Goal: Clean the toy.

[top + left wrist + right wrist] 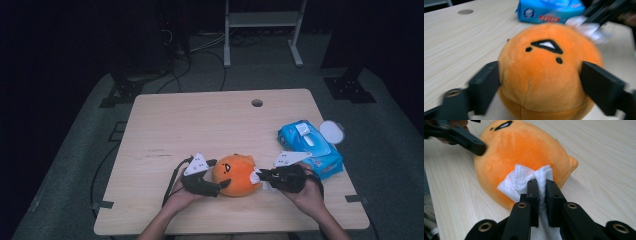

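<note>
A round orange plush (235, 172) with a black face lies near the table's front edge. My left gripper (219, 173) reaches it from the left. In the left gripper view its jaws stand wide on either side of the plush (544, 75), right at its flanks and without denting it. My right gripper (260, 175) comes from the right, shut on a crumpled white wipe (524, 180). The wipe rests against the plush's side (524, 147), just ahead of the right gripper (542, 182). The wipe (589, 27) looks blurred behind the plush.
A blue pack of wet wipes (310, 145) lies at the table's right side, its white round lid (331, 131) flipped open. The wooden table (200, 120) has a cable hole (257, 103) near its far edge. Both forearms come in from the bottom.
</note>
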Motion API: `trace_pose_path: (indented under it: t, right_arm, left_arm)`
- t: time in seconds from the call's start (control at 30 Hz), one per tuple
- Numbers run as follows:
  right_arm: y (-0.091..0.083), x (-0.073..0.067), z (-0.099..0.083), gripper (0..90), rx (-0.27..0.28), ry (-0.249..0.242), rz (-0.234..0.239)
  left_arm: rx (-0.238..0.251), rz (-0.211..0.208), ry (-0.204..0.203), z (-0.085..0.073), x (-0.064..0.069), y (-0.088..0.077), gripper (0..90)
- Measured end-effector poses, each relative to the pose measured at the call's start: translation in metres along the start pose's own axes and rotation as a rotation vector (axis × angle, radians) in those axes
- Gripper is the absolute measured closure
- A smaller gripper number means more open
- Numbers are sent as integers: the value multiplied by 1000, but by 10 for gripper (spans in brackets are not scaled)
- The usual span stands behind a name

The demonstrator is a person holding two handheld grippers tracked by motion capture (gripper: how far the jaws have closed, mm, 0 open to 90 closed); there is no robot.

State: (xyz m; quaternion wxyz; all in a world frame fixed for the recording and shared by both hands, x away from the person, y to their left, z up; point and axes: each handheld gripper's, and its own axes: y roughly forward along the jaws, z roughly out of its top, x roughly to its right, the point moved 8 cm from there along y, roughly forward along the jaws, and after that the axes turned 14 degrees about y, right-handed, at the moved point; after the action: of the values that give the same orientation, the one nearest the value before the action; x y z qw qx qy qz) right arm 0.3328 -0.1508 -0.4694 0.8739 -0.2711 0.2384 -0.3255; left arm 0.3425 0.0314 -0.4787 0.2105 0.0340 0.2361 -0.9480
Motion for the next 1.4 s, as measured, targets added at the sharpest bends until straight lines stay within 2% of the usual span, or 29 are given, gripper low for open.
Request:
trace_pose_path:
  t: [0.07,0.1,0.17,0.27,0.33,0.37,0.47,0.53,0.57,0.6,0.63,0.67,0.8,0.9,1.0,1.07,1.17,1.23,1.27,1.3,1.33,1.37,1.4]
  right_arm:
    - [1,-2,0,817,-1,-4,1]
    - [1,-4,2,818,3,-7,8]
    - [0,-15,5,817,20,-21,26]
    - [4,-37,9,817,24,-63,70]
    - [9,-46,10,813,11,-109,62]
    - [10,-46,11,814,11,-119,57]
    - [6,-34,13,814,22,-73,72]
    - [3,-25,11,814,29,-47,65]
    - [1,-20,10,814,30,-37,54]
    - [-1,-16,9,815,32,-27,49]
    - [-2,-14,9,814,34,-13,45]
    - [-2,-14,9,815,35,-5,50]
    - [5,-35,16,814,41,-49,77]
    - [12,-45,20,814,37,-96,75]
    - [11,-41,21,814,39,-87,74]
    - [7,-31,20,814,44,-82,43]
    - [1,-17,16,814,50,-51,9]
    - [0,-19,16,814,51,-36,20]
    - [1,-22,17,815,54,-43,27]
    - [3,-30,19,814,57,-44,61]
    - [4,-34,20,814,57,-45,74]
    - [8,-42,23,814,55,-75,75]
    - [10,-46,24,814,55,-89,74]
  left_arm:
    - [-30,4,53,-3,4,3,107]
    - [-35,7,65,-5,5,4,141]
    - [-33,14,53,-4,3,4,199]
    - [-26,24,50,-3,1,6,226]
    - [-32,33,49,-4,0,5,226]
    - [-31,41,41,-4,-1,4,212]
    - [-3,41,28,0,-2,0,119]
    - [-3,31,38,1,-1,-2,107]
    - [-7,25,51,0,0,-2,117]
    - [-8,8,64,-1,2,-2,166]
    - [-12,11,74,-2,3,-1,227]
    - [-17,17,70,-2,3,0,237]
    - [-11,16,87,0,4,4,267]
    - [-22,25,89,-2,4,3,273]
    - [-22,21,85,-5,2,2,273]
    - [-17,21,78,-5,1,3,273]
    - [-11,16,95,-3,3,3,272]
    - [-7,9,141,-1,8,5,272]
    - [-6,2,182,1,13,6,272]
    - [-11,1,201,1,14,6,273]
    - [-21,6,240,2,19,8,274]
    - [-27,11,247,2,20,8,274]
    - [-34,13,247,1,20,8,274]
